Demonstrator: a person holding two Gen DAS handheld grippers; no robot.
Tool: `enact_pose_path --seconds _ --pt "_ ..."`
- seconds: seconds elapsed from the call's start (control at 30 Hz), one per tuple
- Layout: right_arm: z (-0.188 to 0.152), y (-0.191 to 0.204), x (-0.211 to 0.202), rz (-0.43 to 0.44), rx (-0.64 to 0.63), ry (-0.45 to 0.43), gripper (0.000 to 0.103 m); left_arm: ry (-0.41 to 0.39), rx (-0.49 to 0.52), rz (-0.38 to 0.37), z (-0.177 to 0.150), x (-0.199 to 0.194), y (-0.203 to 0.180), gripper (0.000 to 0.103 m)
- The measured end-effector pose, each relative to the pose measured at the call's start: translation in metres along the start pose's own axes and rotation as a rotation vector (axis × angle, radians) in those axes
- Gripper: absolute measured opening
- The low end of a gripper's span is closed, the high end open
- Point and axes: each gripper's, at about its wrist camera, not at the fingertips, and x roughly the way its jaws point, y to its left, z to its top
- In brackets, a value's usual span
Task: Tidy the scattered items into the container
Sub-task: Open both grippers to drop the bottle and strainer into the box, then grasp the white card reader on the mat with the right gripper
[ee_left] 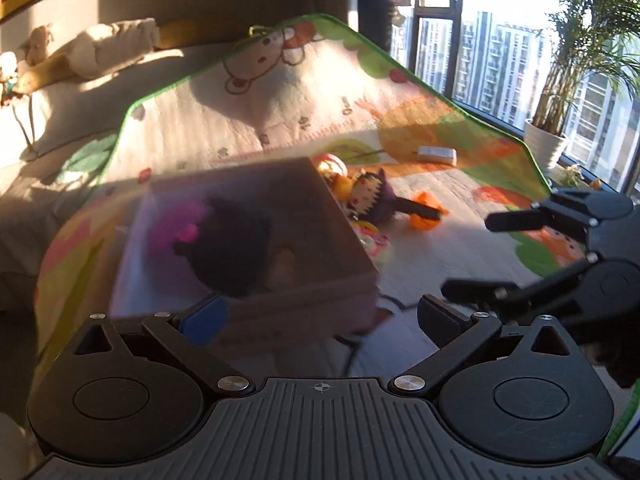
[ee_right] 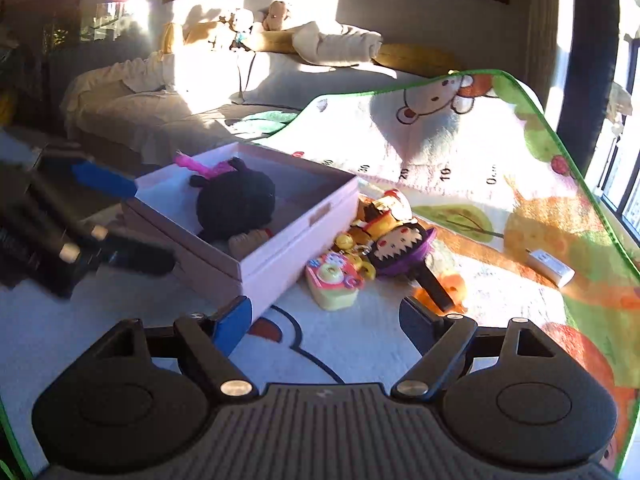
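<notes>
here both tongs (ee_right: 324, 324) gape empty beside the pink box (ee_right: 280, 240).

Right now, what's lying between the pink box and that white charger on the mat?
In the right wrist view, a toy pile sits beside the pink box; then bare mat up to the white charger.

So there's this shallow pale pink box (ee_right: 280, 236) sitting open on the play mat, already holding a black plush (ee_right: 234, 202) with a pink bit on top. Right against its side there's a little heap: a doll with a purple hat (ee_right: 404, 246), a yellowish plush (ee_right: 384, 208), and a pink-and-yellow toy (ee_right: 334, 280). A small white gadget (ee_right: 550, 267) lies well apart.
</notes>
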Motion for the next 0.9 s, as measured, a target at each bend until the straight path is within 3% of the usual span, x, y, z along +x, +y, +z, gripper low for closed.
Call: enact_pose_path --seconds 0.2,0.43,0.57,0.73,0.9 --pt "-0.024 -0.039 -0.026 -0.096 0.085 -0.001 0.088 0.068 -0.047 -0.086 -0.034 0.023 -0.048 0.103" --pt "-0.050 -0.072 -0.024 -0.135 0.135 0.007 0.094 0.062 -0.045 -0.060 -0.036 0.043 -0.066 0.103" --pt "-0.032 -0.116 -0.006 -0.190 0.241 -0.058 0.094 0.035 -0.055 -0.053 -0.034 0.050 -0.066 0.103" --pt "0.017 -0.202 0.057 -0.240 0.420 -0.088 0.089 -0.011 -0.077 -0.117 -0.018 0.035 -0.058 0.103" --pt "0.040 -0.273 0.159 -0.316 0.550 0.005 0.089 -0.062 -0.110 -0.181 -0.008 0.018 -0.045 0.103"
